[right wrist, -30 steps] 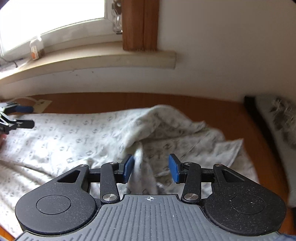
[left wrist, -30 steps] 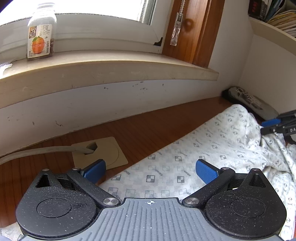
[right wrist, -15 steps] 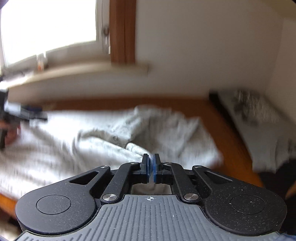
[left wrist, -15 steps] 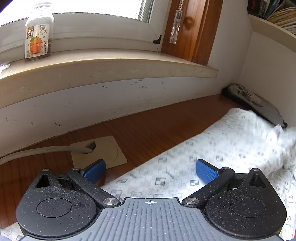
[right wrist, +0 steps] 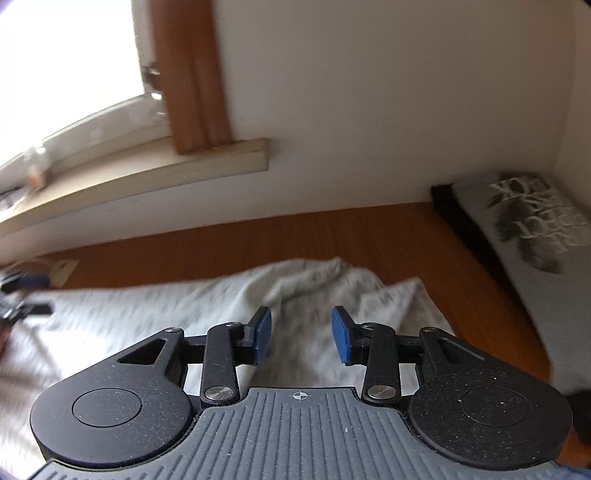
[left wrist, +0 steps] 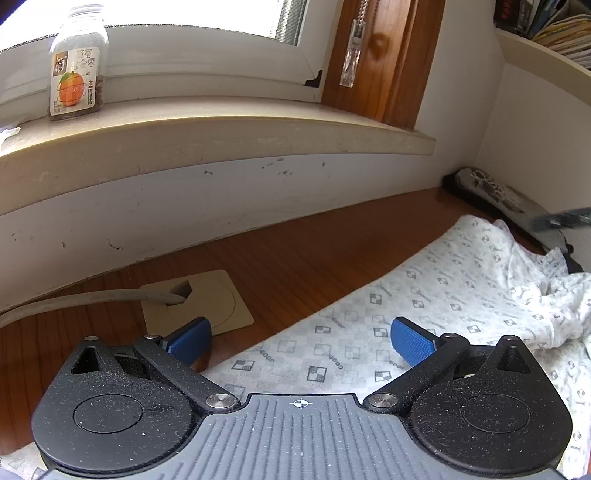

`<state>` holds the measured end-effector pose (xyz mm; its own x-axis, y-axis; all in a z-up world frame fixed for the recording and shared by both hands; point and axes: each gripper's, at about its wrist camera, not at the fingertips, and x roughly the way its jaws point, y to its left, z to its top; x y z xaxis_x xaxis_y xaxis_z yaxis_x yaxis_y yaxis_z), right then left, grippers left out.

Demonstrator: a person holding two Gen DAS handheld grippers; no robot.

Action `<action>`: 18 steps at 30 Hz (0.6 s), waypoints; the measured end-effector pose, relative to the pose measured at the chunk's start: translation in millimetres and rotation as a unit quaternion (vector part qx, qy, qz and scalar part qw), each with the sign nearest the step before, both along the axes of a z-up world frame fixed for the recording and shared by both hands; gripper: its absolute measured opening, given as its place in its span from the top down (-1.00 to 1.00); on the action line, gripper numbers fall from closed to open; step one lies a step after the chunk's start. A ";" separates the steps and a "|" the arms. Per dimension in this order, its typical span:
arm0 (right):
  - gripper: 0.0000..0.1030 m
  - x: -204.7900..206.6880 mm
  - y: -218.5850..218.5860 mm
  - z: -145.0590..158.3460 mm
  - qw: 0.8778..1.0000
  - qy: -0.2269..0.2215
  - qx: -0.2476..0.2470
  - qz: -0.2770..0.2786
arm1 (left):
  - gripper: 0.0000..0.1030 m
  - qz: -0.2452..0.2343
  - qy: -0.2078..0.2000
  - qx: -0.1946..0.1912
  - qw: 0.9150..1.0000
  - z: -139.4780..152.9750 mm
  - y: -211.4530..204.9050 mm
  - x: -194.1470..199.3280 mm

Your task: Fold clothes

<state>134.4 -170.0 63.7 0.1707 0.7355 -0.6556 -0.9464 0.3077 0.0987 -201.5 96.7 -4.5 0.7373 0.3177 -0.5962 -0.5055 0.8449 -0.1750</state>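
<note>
A white garment with a small grey check print (left wrist: 436,314) lies spread on the brown wooden desk (left wrist: 295,258), bunched up at its right end. My left gripper (left wrist: 301,341) hovers wide open over its near edge, nothing between the blue pads. In the right wrist view the same garment (right wrist: 229,306) looks blurred. My right gripper (right wrist: 301,338) stands above its crumpled end, jaws opening, with no cloth pinched between them. The right gripper shows as a blurred dark bar (left wrist: 561,219) at the left view's far right. The left gripper (right wrist: 26,291) is at the right view's left edge.
A beige cable cover plate (left wrist: 201,304) with a grey cable sits on the desk by the wall. A bottle (left wrist: 75,66) stands on the window sill. A folded grey printed garment (right wrist: 532,229) lies against the right wall. Books fill a shelf (left wrist: 554,29) above.
The right gripper shut, lifted and pulled back with the cloth's end, then opened and let it go. The garment's right end now lies bunched. The left gripper stayed still and open.
</note>
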 end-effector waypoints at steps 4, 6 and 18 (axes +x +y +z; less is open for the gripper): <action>0.27 27.4 40.5 -19.2 0.998 0.063 -0.004 -0.019 | -1.00 0.000 0.000 -0.001 1.000 -0.1 0.3 0.2; 0.25 39.1 54.6 -28.4 0.995 0.101 -0.008 -0.022 | -1.00 0.000 0.001 0.000 1.000 0.1 -0.1 0.5; 0.94 66.3 61.9 -5.9 0.989 0.101 0.098 -0.044 | -1.00 -0.003 0.004 0.000 1.000 0.2 0.4 -0.6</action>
